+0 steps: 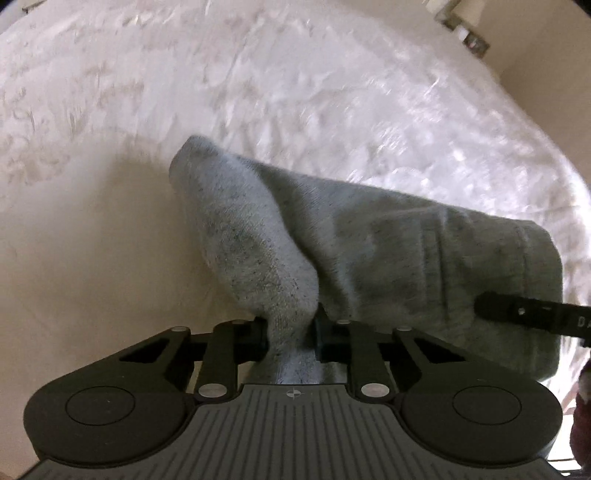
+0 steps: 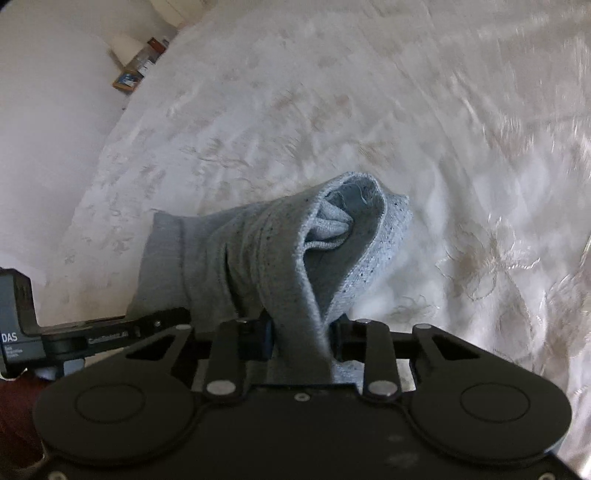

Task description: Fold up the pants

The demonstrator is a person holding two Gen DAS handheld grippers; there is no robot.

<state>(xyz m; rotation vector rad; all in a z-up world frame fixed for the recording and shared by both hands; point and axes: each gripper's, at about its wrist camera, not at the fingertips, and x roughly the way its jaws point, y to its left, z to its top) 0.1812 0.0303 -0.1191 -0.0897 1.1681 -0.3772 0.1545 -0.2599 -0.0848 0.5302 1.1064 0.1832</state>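
Note:
The grey knit pants (image 1: 362,254) hang bunched between both grippers above a white embroidered bedspread (image 1: 295,92). My left gripper (image 1: 291,332) is shut on a pinched fold of the pants at their left end. My right gripper (image 2: 301,338) is shut on the other end of the pants (image 2: 266,251), where a hem opening shows the inner fabric. The right gripper's finger (image 1: 532,317) shows at the right edge of the left wrist view. The left gripper's body (image 2: 74,336) shows at the left of the right wrist view.
The bedspread (image 2: 406,110) fills most of both views. A small stand with boxes (image 2: 136,70) sits beyond the bed's far left edge. A pale wall and a fitting (image 1: 465,29) lie past the bed's far right corner. A dark red sleeve (image 2: 14,413) is at lower left.

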